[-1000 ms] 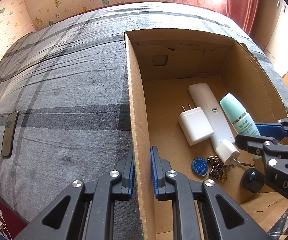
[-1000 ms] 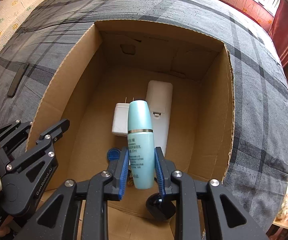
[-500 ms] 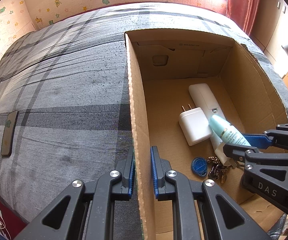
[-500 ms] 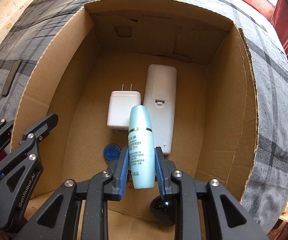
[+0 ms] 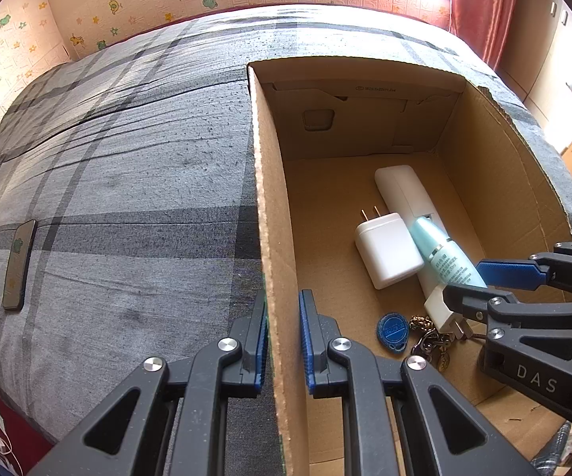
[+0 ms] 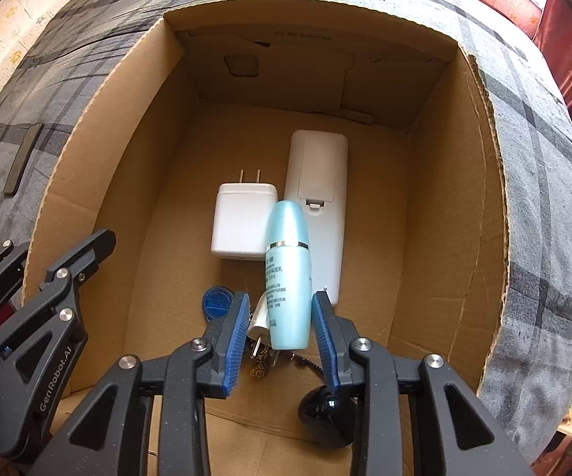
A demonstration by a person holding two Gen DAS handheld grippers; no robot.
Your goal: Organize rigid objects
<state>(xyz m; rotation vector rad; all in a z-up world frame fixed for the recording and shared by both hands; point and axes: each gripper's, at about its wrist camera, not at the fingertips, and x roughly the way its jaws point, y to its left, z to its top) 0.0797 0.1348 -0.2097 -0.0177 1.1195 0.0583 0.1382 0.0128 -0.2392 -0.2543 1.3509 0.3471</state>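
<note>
A: Left wrist view first. The left gripper [image 5: 282, 341] is clamped narrow on the near left wall of the cardboard box [image 5: 270, 198]; one blue pad sits outside the wall, the other inside.

B: Noted. Box contents in that view?

A: White charger [image 5: 387, 252] at about 3 o'clock from the wall, prongs toward 12. White remote [image 5: 403, 194] just beside it, running toward 12 o'clock. The teal bottle [image 5: 442, 254] lies across the remote's near end, cap toward 11 o'clock. The right gripper [image 5: 480, 283] enters from 3 o'clock, with the bottle's base between its fingers. Blue key fob [image 5: 392, 332] and keys [image 5: 430, 341] at 5 o'clock. A dark phone [image 5: 18, 263] lies on the grey plaid bed cover [image 5: 127, 198] at 9 o'clock, well apart from the box.

B: Right wrist view?

A: The right gripper [image 6: 280, 329] has just been opening. A gap shows between each pad and the bottle [image 6: 288, 277], so the pads no longer press on it. The bottle rests in the box [image 6: 444, 218], partly on the remote [image 6: 319, 198], touching the charger [image 6: 242, 222] at 10 o'clock. Fob [image 6: 216, 303] at 9 o'clock from the pads. A small white plug [image 6: 258, 317] lies under the bottle's base. A dark round object [image 6: 327, 416] at 6 o'clock, partly hidden. The left gripper's arms [image 6: 28, 317] show at 8 o'clock.
</note>
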